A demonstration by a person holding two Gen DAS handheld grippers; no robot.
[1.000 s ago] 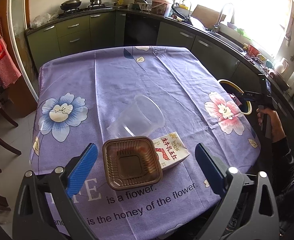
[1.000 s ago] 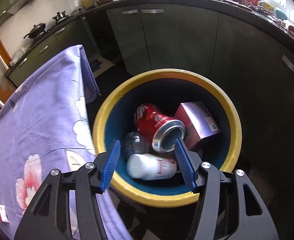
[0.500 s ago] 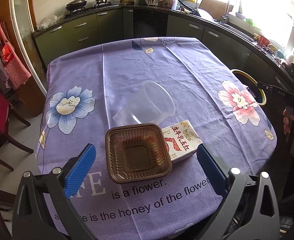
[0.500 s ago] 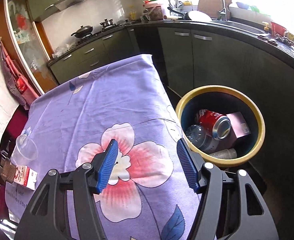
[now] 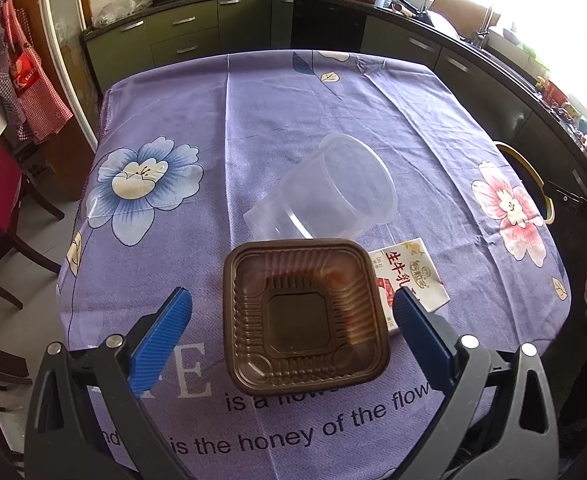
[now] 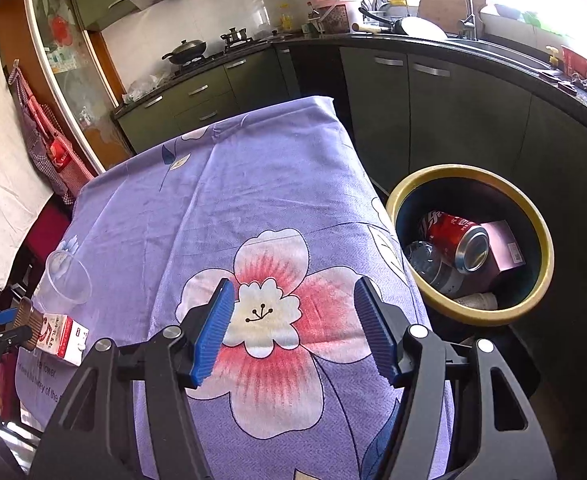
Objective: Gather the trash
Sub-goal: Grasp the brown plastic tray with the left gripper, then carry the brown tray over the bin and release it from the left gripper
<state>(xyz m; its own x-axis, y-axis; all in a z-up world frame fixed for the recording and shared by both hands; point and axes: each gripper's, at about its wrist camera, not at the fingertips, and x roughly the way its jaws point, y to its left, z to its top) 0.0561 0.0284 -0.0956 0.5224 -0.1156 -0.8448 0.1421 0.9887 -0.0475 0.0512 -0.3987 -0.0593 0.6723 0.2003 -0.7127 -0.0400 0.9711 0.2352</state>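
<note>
Desk [image 5: 277, 128]: covered by a purple flowered cloth with printed lettering along the near edge; carries three pieces of trash near that edge.
Bin [image 6: 541, 236]: yellow-rimmed, dark inside, on the floor just beside the desk's right side; holds a red can [image 6: 455, 240], a pink box [image 6: 507, 250], a clear bottle [image 6: 429, 266] and one more pale item, partly hidden.
Left gripper [image 5: 293, 320]: released, blue pads spread wide to either side of the brown tray, touching neither edge.
Right gripper [image 6: 295, 326]: released, empty, above the pink flower print near the desk's right edge, bin just to its right.
Clear cup [image 5: 333, 196]: lying on its side, mouth toward the right, just behind the brown tray.
Brown tray [image 5: 303, 316]: square, ribbed, translucent plastic, open side up, between the left gripper's pads; right edge overlaps the carton.
Milk carton [image 5: 411, 274]: small, white and red, lying flat, just right of the tray and partly under it.
</note>
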